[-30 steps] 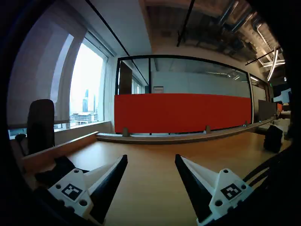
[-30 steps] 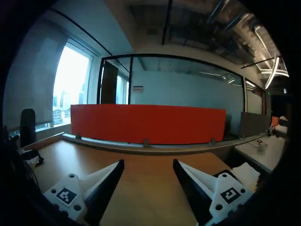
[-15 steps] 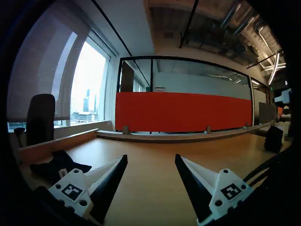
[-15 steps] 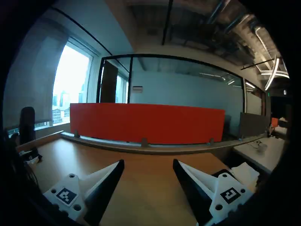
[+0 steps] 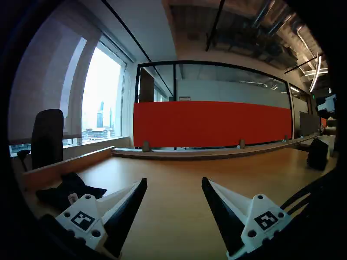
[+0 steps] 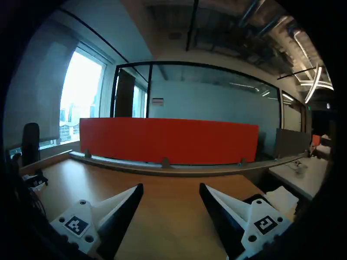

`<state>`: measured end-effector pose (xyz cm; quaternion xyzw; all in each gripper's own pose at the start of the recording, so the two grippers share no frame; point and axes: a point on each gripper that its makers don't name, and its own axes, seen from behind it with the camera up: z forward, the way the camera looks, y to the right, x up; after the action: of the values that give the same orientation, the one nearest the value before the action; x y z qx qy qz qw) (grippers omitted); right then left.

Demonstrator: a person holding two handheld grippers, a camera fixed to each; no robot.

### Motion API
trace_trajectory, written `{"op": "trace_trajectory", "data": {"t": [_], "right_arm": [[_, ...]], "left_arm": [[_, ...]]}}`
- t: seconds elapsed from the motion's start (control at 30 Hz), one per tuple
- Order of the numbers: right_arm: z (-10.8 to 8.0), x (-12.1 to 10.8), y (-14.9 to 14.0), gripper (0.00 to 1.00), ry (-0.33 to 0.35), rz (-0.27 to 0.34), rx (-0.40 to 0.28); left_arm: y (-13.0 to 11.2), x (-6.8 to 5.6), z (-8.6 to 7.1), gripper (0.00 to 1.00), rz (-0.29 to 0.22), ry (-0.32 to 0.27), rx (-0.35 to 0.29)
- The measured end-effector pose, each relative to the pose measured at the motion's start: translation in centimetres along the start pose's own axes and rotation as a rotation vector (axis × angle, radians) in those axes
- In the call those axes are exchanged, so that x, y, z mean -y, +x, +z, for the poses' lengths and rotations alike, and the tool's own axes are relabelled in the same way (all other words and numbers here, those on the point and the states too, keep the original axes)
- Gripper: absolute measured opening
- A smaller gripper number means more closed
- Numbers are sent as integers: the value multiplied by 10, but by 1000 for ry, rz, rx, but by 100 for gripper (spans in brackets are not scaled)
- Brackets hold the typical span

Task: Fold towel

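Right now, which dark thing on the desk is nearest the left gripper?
The crumpled dark cloth, right beside the left gripper; the other dark object stands upright, farther off at right.

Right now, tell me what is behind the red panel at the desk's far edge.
A black-framed glass wall rises behind the red panel. The panel covers whatever stands lower down.

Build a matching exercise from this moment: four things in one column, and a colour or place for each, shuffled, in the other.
Things:
1. divider panel
2. desk
3. chair
4. dark cloth

Colour or place:
a. stands by the window
b. red
c. lies crumpled on the desk, at the left of the left gripper view
d. light brown wood

Pairs: 1-b, 2-d, 3-a, 4-c.
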<state>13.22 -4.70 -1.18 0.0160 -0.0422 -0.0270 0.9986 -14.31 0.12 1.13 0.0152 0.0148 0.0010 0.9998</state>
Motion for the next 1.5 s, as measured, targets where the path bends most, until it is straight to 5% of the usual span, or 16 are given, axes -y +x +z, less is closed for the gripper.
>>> {"op": "trace_trajectory", "data": {"t": [0.77,1.5], "right_arm": [[5,-7,6,100,-4,-16,-64],[18,-48,-70,100,-34,105,-78]], "left_arm": [[-5,-2,2,94,3,-2,0],[-8,-3,2,94,2,-2,-1]]}}
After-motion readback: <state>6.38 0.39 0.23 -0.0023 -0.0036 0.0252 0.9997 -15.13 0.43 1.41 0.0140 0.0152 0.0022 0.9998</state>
